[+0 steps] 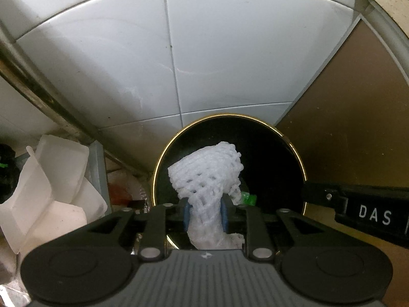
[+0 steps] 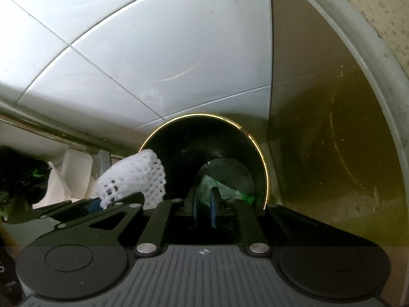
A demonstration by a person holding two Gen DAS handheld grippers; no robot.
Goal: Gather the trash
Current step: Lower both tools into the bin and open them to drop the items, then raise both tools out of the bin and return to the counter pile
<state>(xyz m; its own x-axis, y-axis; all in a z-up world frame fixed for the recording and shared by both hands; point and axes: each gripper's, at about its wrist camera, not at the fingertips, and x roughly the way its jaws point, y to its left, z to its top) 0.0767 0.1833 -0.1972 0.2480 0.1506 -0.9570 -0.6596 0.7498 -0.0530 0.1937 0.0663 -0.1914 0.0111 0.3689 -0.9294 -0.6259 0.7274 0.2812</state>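
Both grippers point steeply down over a round black bin with a thin gold rim, wedged in the corner between a white tiled wall at the far side and a tan panel on the right. Left gripper: blue pads clenched on a white foam net sleeve, which sticks up over the bin mouth. Right gripper: jaws a narrow gap apart, nothing between them, hanging over the near edge of the bin. Green scraps lie at the bin bottom. The bin mouth leaves little room for both tools. Left of the bin: white foam containers and a metal pipe crowd that side.
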